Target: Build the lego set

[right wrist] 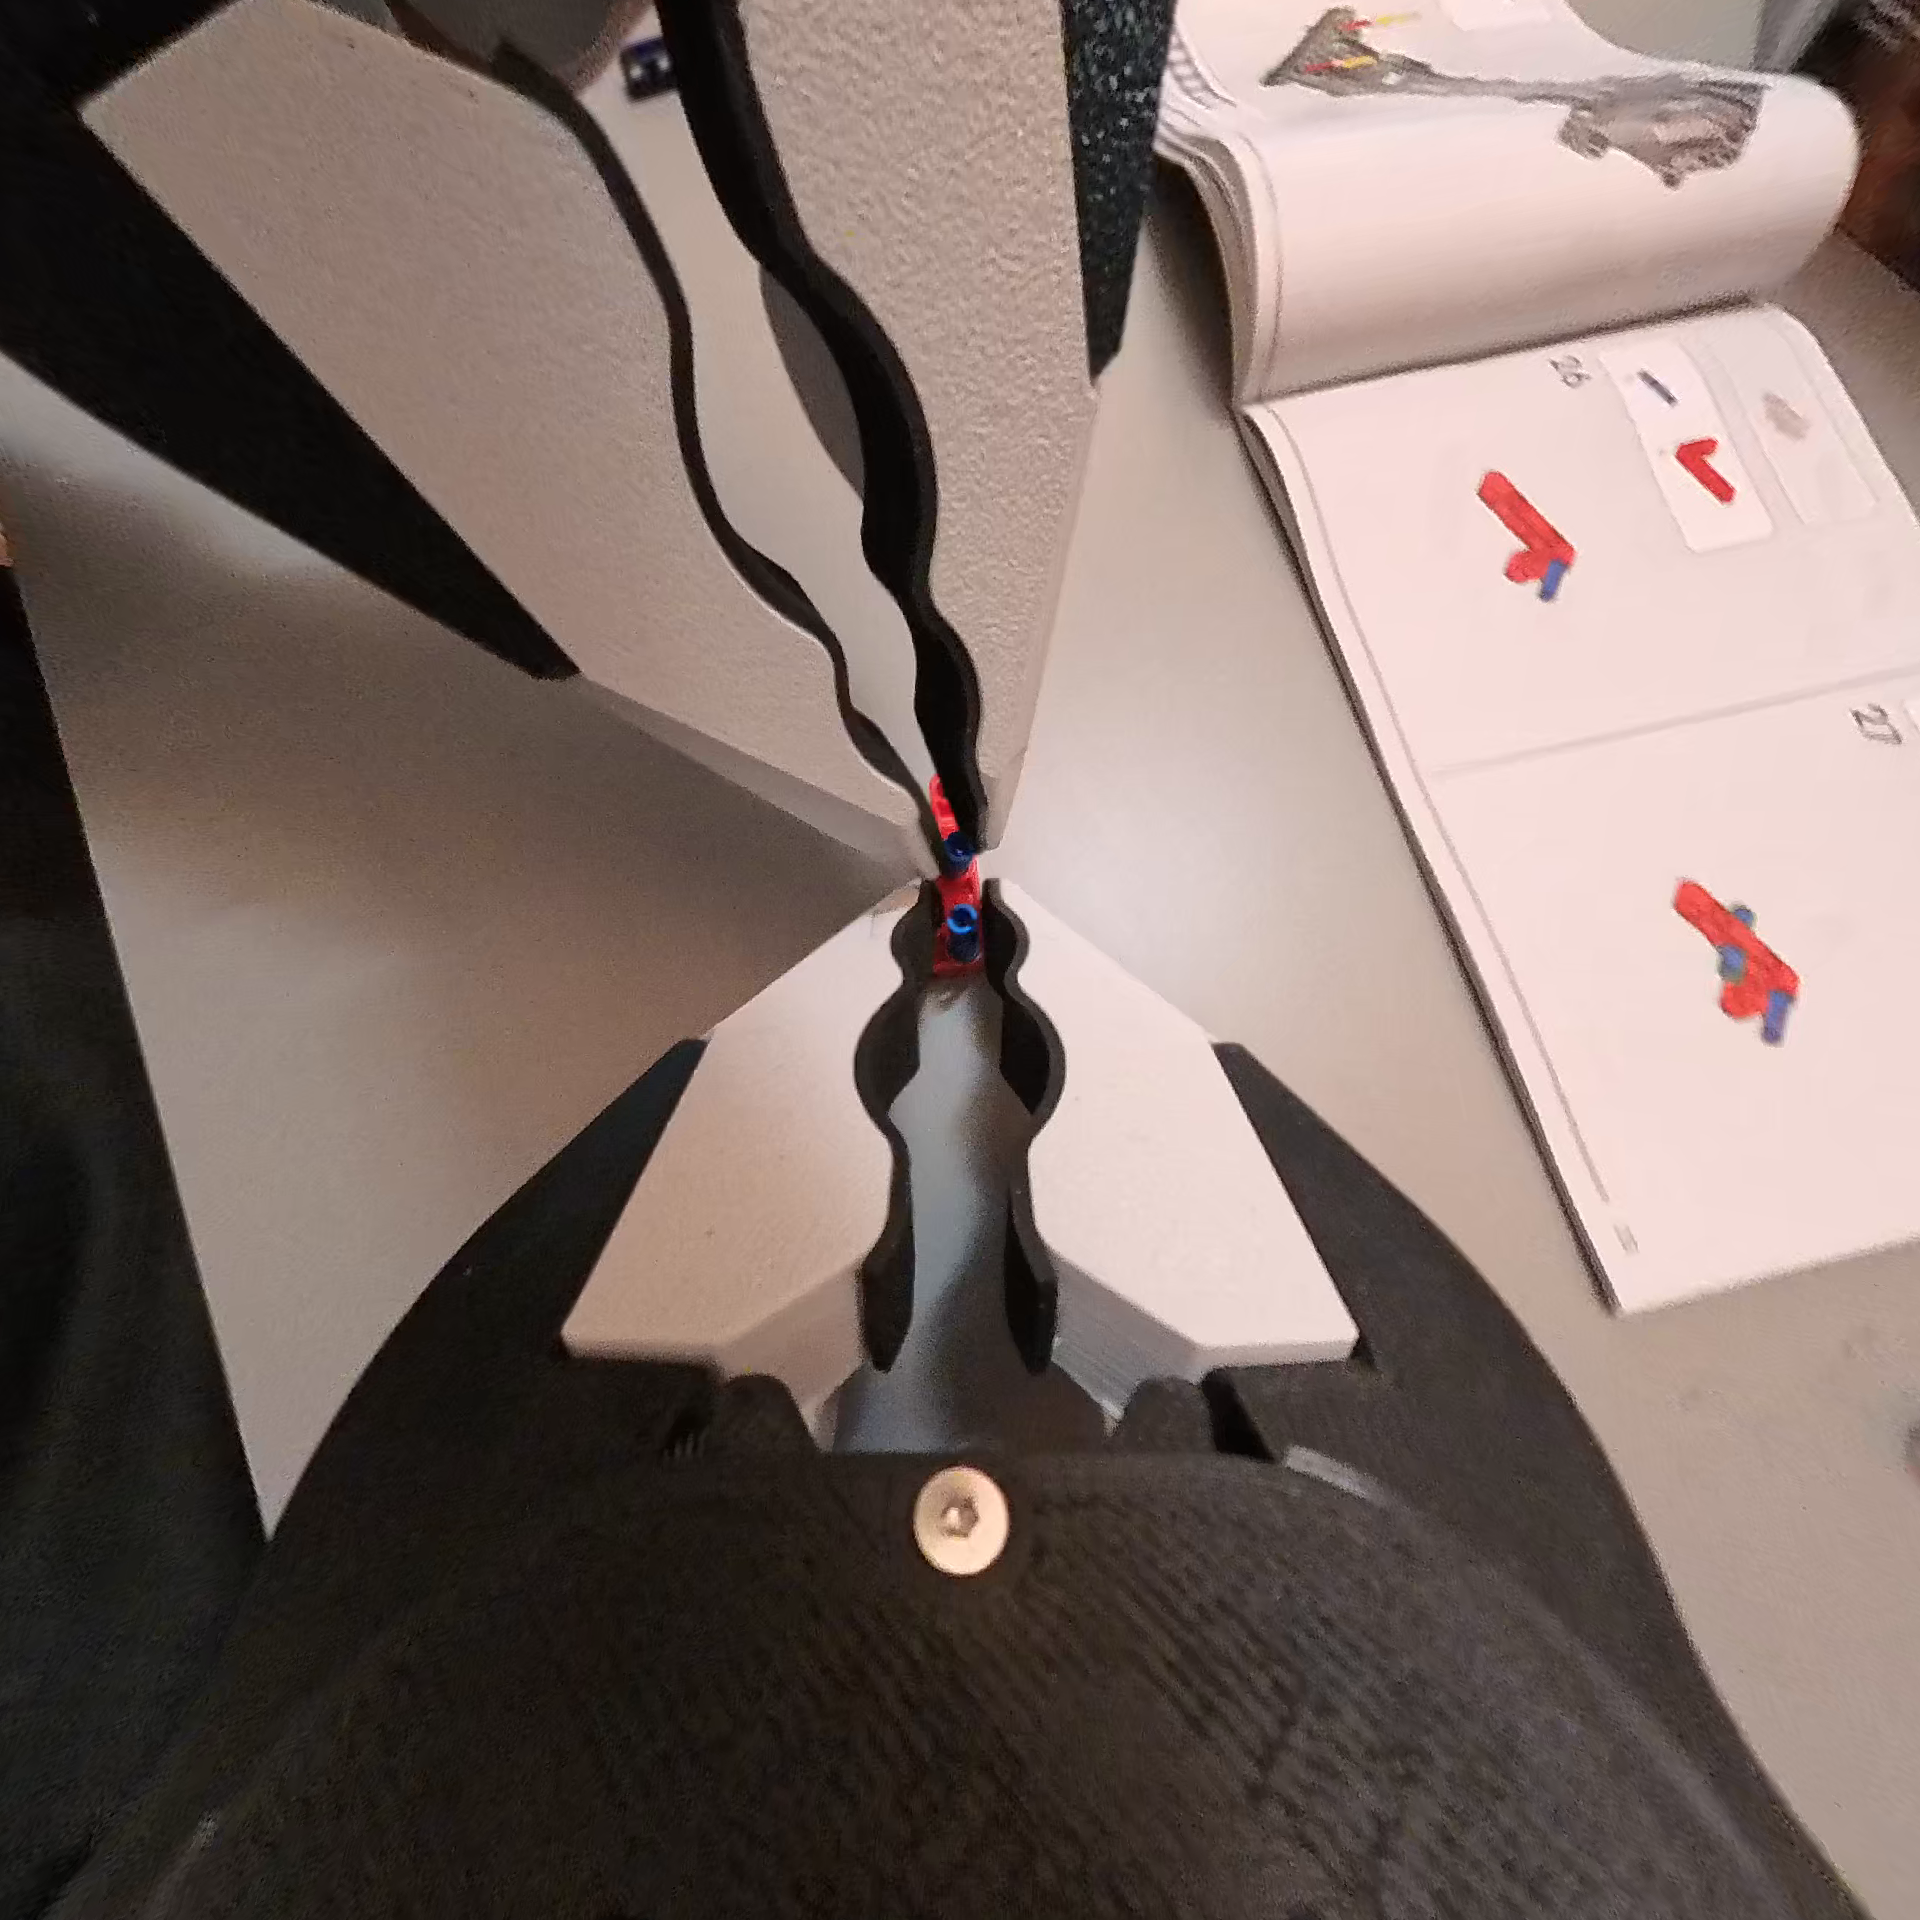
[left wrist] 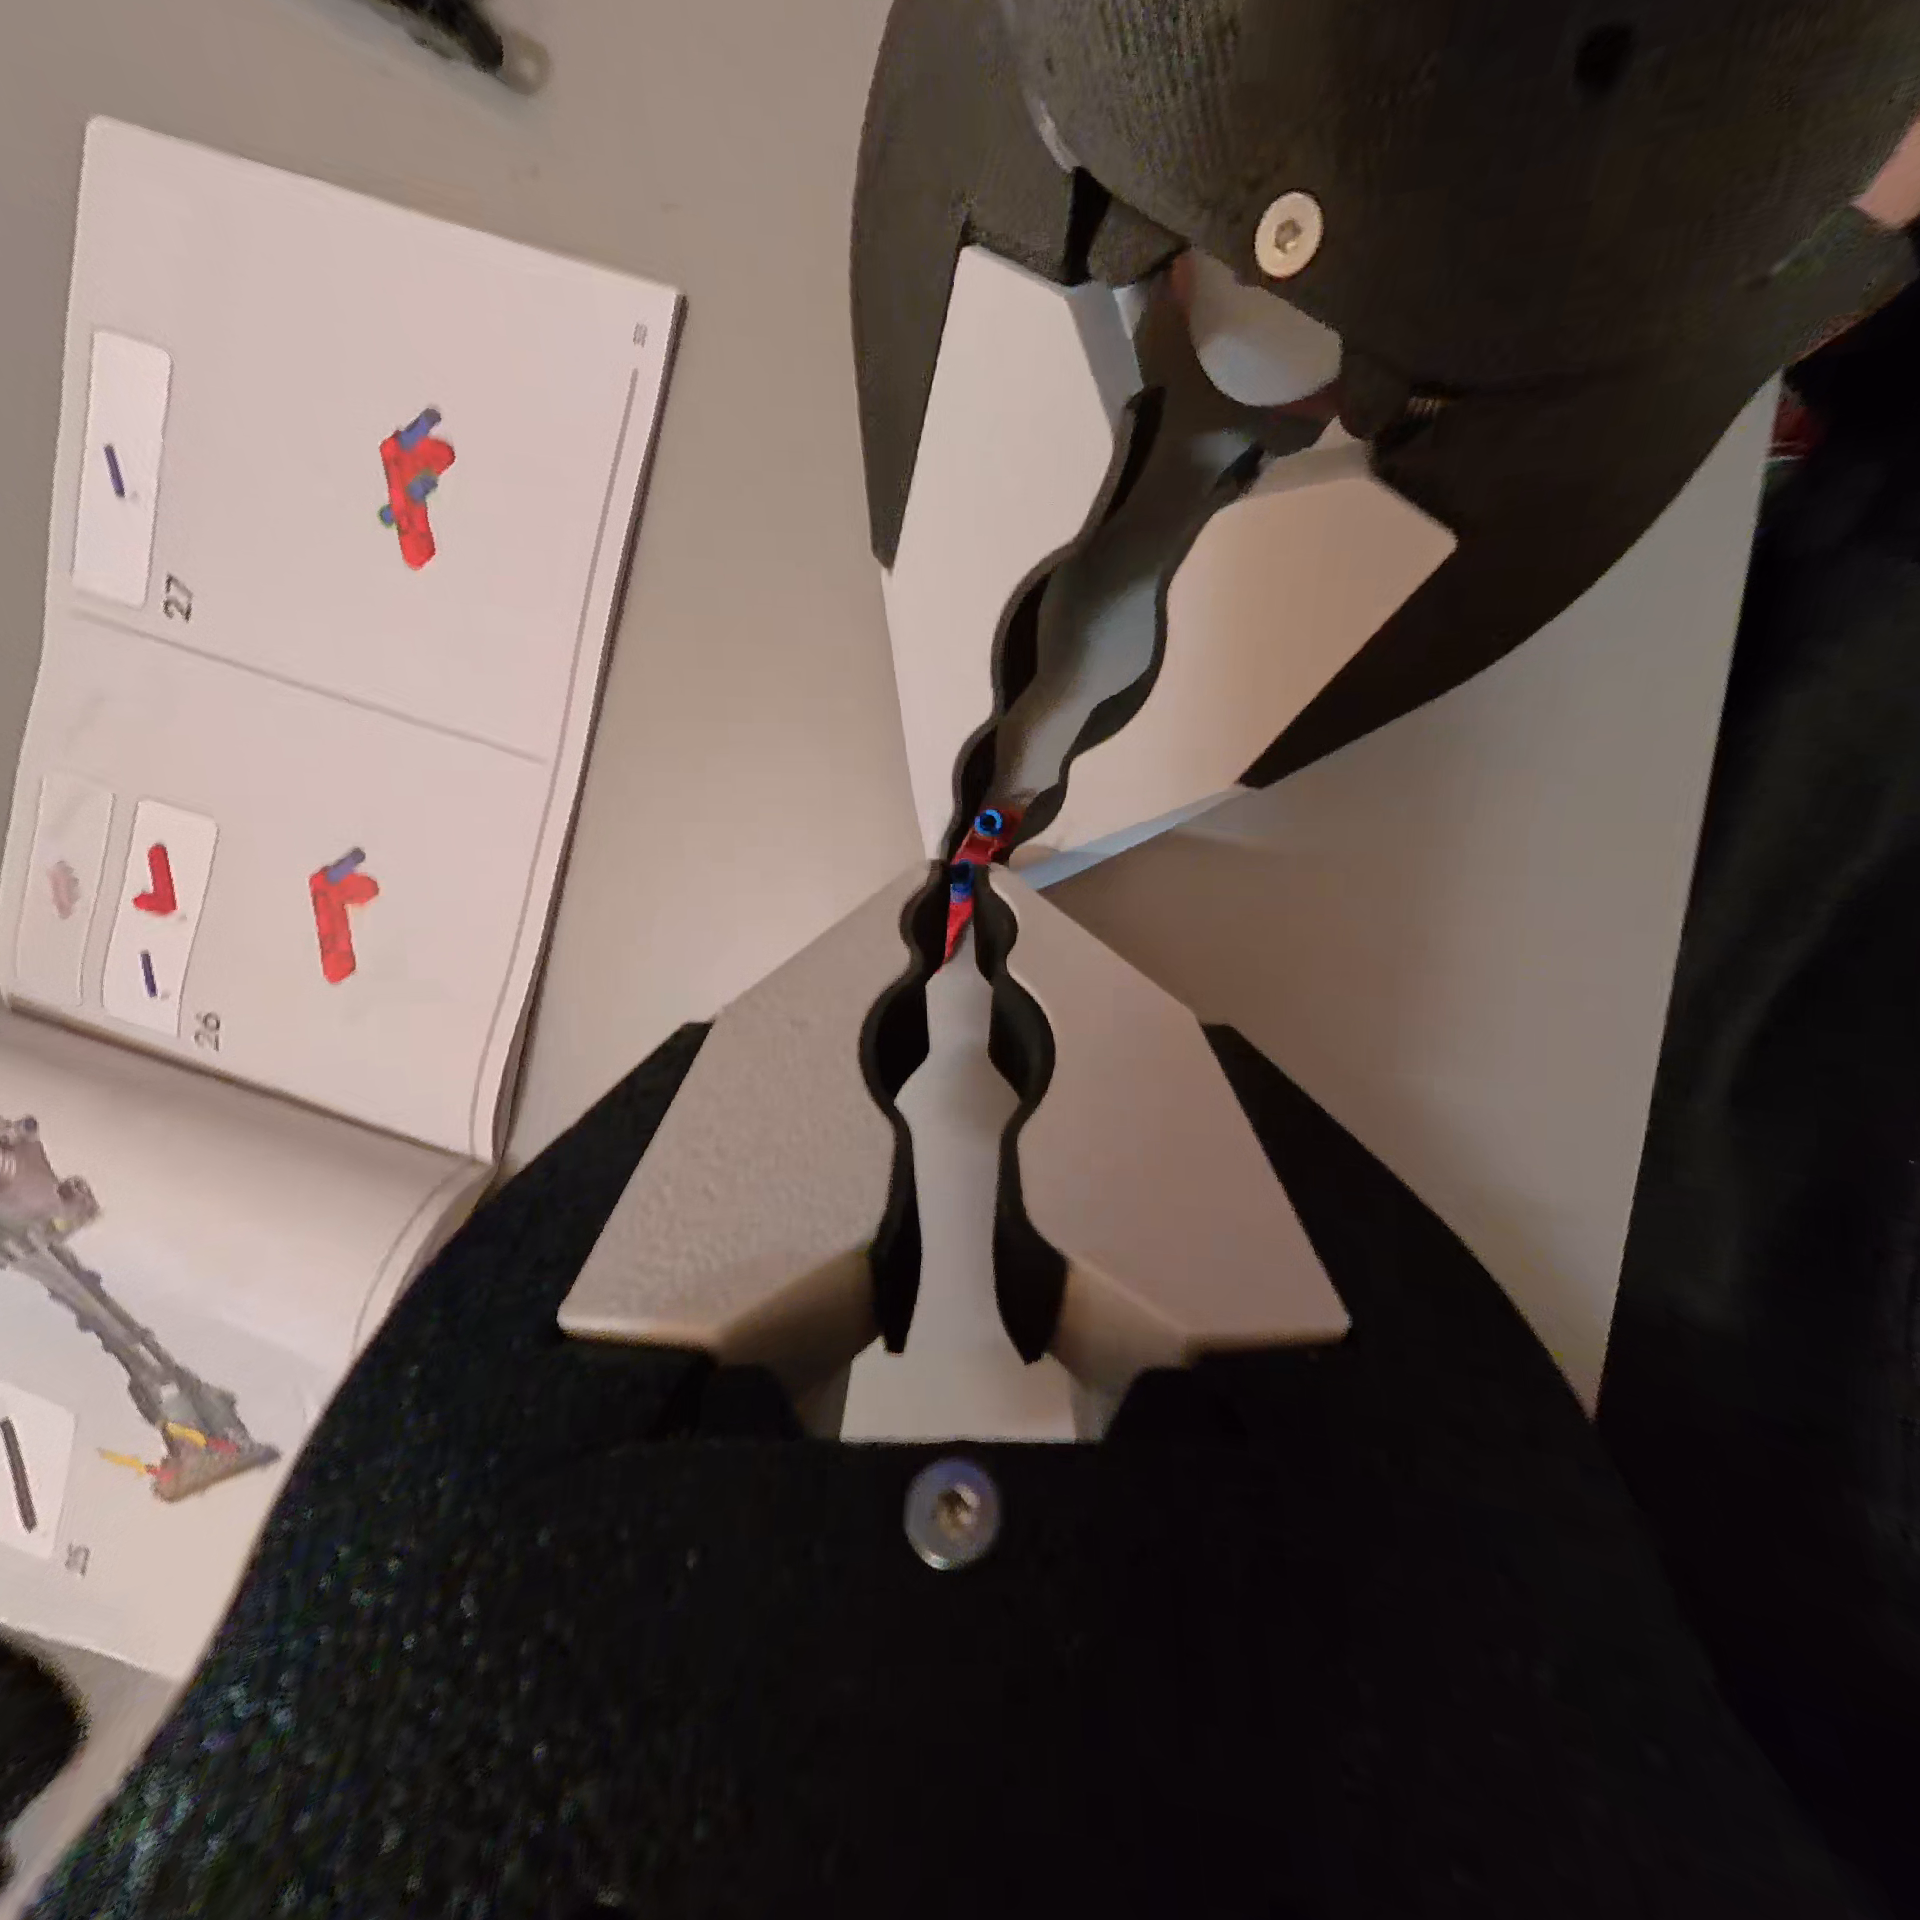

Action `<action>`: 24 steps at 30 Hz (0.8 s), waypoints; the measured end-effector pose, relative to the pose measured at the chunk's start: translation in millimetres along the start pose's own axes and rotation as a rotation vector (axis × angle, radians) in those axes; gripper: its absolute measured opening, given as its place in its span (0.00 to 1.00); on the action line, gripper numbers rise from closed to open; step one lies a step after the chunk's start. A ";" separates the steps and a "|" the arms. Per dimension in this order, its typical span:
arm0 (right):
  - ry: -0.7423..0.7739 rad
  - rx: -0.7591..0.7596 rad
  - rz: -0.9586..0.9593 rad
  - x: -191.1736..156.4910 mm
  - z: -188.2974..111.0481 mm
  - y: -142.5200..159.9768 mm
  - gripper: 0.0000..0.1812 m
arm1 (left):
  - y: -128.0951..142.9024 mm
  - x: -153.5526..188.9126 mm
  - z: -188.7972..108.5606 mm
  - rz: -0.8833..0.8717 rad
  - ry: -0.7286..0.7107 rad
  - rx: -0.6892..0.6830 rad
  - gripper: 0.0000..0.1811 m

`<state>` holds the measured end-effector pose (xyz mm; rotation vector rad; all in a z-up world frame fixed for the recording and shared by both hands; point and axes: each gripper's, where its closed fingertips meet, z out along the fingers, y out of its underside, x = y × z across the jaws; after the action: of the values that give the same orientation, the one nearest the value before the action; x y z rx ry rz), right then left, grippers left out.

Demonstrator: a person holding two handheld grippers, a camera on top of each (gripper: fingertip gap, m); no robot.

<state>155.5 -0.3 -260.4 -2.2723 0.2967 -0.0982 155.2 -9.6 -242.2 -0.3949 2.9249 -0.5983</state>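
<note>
A small red angled beam (left wrist: 955, 932) with two blue pins (left wrist: 987, 824) in it hangs in the air between both grippers. My left gripper (left wrist: 961, 896) rises from the bottom of the left wrist view, shut on one end of the beam. My right gripper (left wrist: 994, 821) comes in from the top right and meets it tip to tip. In the right wrist view my right gripper (right wrist: 957, 900) is shut on the red beam (right wrist: 950, 954), a blue pin (right wrist: 962, 920) showing between its fingertips. My left gripper (right wrist: 954, 831) comes down from the top onto the beam's other end.
An open instruction booklet (left wrist: 343, 644) lies on the grey table (left wrist: 769, 520) at the left; it also shows at the right of the right wrist view (right wrist: 1621, 779). A dark object (left wrist: 468, 42) lies at the far top left. A person's dark clothing (left wrist: 1818, 935) fills the right edge. The grippers are tip to tip, or close to it.
</note>
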 end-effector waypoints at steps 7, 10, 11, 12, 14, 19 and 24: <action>-0.091 -0.015 -0.099 -14.0 35.7 -30.5 0.03 | 42.4 -12.8 -17.1 -0.108 -0.045 -0.051 0.01; -0.126 -0.008 -0.127 -20.7 50.4 -43.1 0.04 | 58.1 -18.2 -23.7 -0.151 -0.054 -0.046 0.01; -0.135 -0.002 -0.127 -22.3 53.2 -45.5 0.06 | 60.1 -18.8 -24.7 -0.161 -0.053 -0.036 0.01; -0.140 -0.001 -0.125 -22.7 54.0 -46.5 0.06 | 61.4 -19.5 -25.3 -0.167 -0.054 -0.027 0.01; -0.160 0.000 -0.125 -24.7 52.7 -46.0 0.09 | 61.1 -19.4 -25.1 -0.161 -0.052 -0.011 0.01; -0.124 -0.001 -0.154 -17.6 48.8 -41.6 0.05 | 54.6 -20.3 -21.6 -0.126 -0.051 0.015 0.01; -0.129 -0.003 -0.138 -15.4 47.1 -39.7 0.03 | 51.2 -21.4 -20.2 -0.109 -0.065 0.059 0.01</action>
<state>155.7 63.2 -261.1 -2.2884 0.0721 -0.0228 160.4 49.2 -242.8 -0.5590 2.8305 -0.6711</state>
